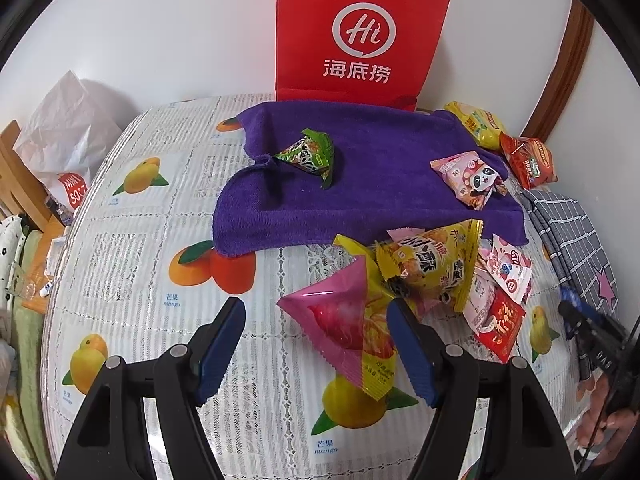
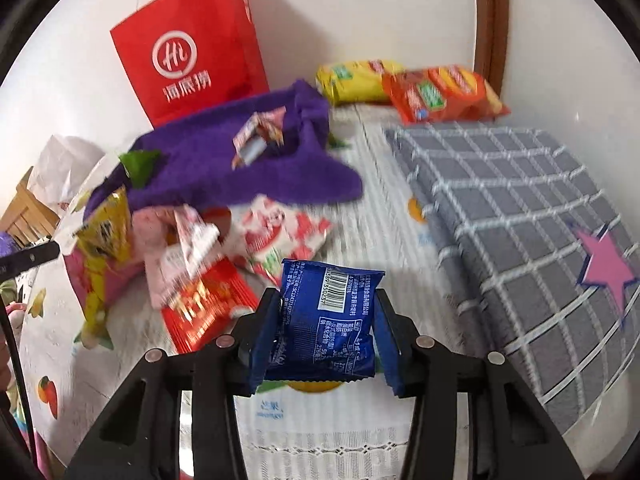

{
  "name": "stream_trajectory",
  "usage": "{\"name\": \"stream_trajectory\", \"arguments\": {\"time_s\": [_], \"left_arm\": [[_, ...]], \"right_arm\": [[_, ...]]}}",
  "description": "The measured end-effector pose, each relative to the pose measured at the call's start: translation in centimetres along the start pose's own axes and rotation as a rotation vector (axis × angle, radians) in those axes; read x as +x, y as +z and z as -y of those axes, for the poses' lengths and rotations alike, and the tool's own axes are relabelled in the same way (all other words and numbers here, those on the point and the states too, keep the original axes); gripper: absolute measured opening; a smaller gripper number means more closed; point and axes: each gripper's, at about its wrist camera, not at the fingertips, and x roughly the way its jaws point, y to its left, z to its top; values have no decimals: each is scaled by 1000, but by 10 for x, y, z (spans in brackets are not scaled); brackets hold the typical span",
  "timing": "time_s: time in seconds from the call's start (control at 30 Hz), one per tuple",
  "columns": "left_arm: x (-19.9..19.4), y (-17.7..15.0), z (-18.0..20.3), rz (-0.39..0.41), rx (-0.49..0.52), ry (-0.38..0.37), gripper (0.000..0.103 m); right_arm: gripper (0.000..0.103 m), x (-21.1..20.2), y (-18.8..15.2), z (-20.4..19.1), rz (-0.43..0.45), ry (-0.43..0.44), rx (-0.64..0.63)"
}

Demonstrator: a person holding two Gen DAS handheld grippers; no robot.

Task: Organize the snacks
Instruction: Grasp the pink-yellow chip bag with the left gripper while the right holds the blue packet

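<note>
- While my right gripper (image 2: 326,334) points down over the table, its blue pads are clamped on a blue snack packet (image 2: 326,320), one pad on each side edge, barcode side facing up.
- My left gripper (image 1: 316,354) hangs with its jaws apart and nothing pressed between them; a pink and yellow pouch (image 1: 348,328) lies on the table just beyond its pads, its lower corner reaching in between the two tips.
- Beside that pouch, to the right, a heap of snacks lies jumbled: a yellow triangular pack (image 1: 436,264), a pink and white packet (image 1: 510,270) and a red sachet (image 1: 500,330).
- Farther off, a purple towel (image 1: 360,184) is spread on the fruit-printed tablecloth (image 1: 132,264); a green pyramid snack (image 1: 310,156) sits on its left part and a pink panda packet (image 1: 468,178) on its right part.
- At the far right, near the wall, a yellow bag (image 2: 356,80) and an orange-red bag (image 2: 444,94) lie side by side, overlapping.
- A red paper bag (image 1: 360,32) stands upright against the wall behind the towel.
- A grey checked cloth (image 2: 520,216) with a pink star covers the right side of the table.
- A white plastic bag (image 1: 64,136) sits off the table at the far left.
</note>
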Motion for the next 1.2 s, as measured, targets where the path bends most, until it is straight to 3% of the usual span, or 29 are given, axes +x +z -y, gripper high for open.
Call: {"name": "stream_trajectory", "arguments": {"time_s": [0.13,0.33,0.67,1.2], "left_arm": [[0,0,-1,-4,-1,-29,72],[12,-8,6,-49,42,-21,72],[23,4,14,-50,63,-24,76],[61,12,25,-90,117,-49,80]], "right_arm": [[46,-8,9,-9,23,-7,-22],[46,-9,8,-18,12,94,-8],[46,-3,3,-22,-8,89,-28],[46,3,24,-22,5,76,-29]]}}
